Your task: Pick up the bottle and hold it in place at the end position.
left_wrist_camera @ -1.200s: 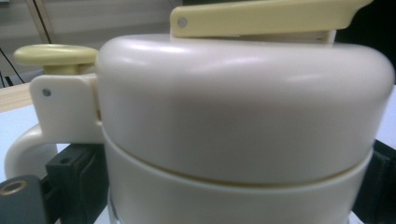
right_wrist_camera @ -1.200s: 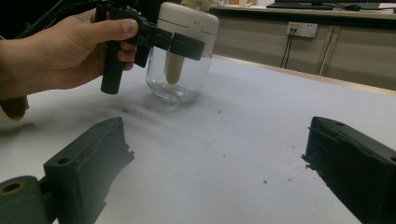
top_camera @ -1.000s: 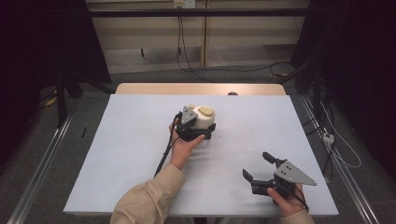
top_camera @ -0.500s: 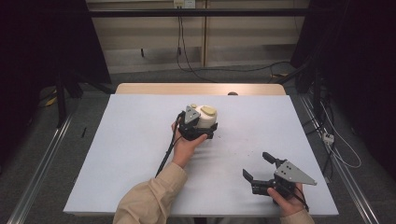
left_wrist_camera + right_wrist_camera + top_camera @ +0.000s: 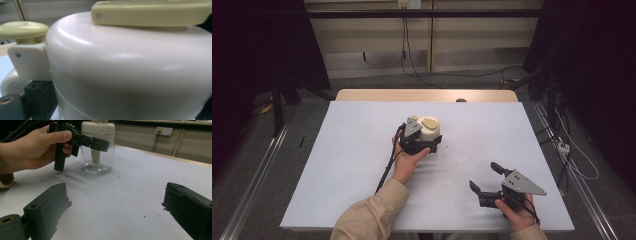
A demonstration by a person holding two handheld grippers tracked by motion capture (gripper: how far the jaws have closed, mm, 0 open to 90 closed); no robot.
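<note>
Glass jar [image 5: 97,157] with cream lid [image 5: 430,128] standing upright near middle of desk [image 5: 342,165]. Left gripper [image 5: 414,137] sitting right against lid, fingers lying along it; whether pinching, cannot tell. Left hand [image 5: 32,147] holding it. Right gripper [image 5: 492,180] resting at near right, well apart from jar, fingers spread wide, holding nothing.

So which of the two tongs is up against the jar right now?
The left tongs, held at the cream-lidded glass jar mid-table. The right tongs rest open near the table's front edge, away from it.
</note>
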